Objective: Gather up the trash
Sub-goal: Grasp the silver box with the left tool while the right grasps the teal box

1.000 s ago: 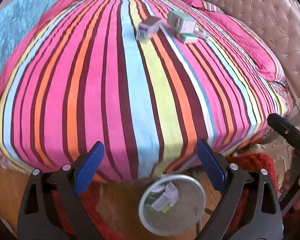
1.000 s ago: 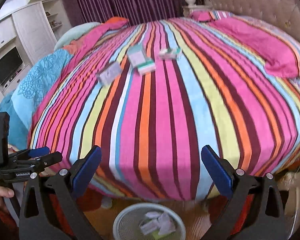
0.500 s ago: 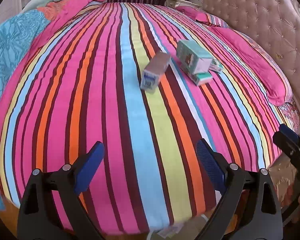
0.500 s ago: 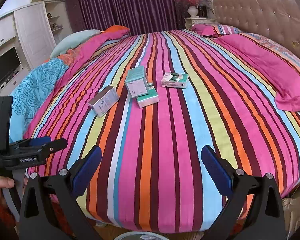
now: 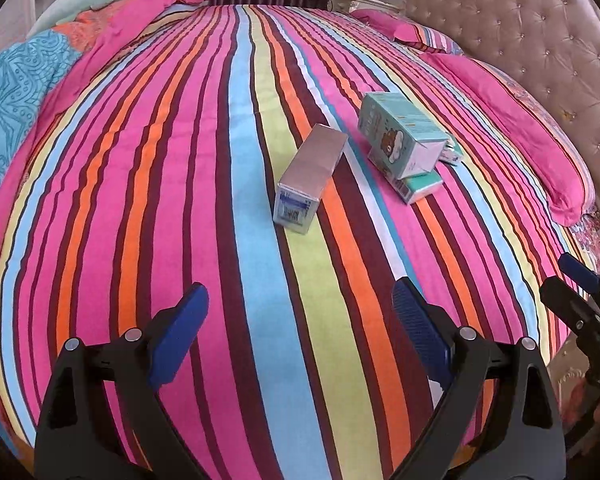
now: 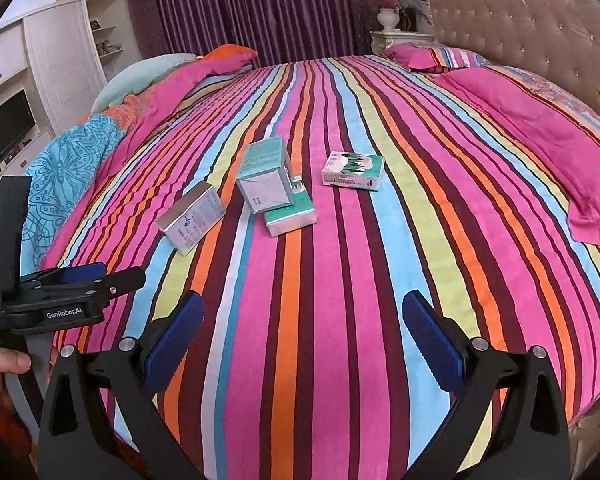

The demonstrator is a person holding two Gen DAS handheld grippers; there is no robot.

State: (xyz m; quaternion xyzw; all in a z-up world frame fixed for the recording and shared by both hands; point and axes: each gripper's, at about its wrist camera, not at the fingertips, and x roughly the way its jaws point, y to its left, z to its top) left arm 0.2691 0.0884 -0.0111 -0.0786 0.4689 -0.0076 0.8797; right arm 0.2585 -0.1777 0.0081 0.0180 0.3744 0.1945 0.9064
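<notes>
Several empty cartons lie on the striped bedspread [image 6: 340, 280]. A silver box [image 5: 310, 178] [image 6: 191, 217] lies on the left. A teal bear-print box [image 5: 400, 136] [image 6: 264, 178] rests on a flat green box [image 5: 418, 188] [image 6: 294, 216]. A green-and-white box [image 6: 353, 171] lies apart to the right. My left gripper [image 5: 300, 332] is open and empty above the near part of the bed, short of the silver box. My right gripper [image 6: 302, 340] is open and empty, farther back.
A tufted headboard [image 6: 540, 24] and pink pillows [image 6: 540, 136] are on the right. A blue and pink quilt [image 6: 72, 160] is bunched at the left. A white wardrobe with a TV [image 6: 4, 128] stands beyond it. Purple curtains [image 6: 260, 8] hang behind.
Both grippers have risen and moved forward over the bed toward the boxes. The mesh trash bin on the floor has dropped out of view. Both stay open.
</notes>
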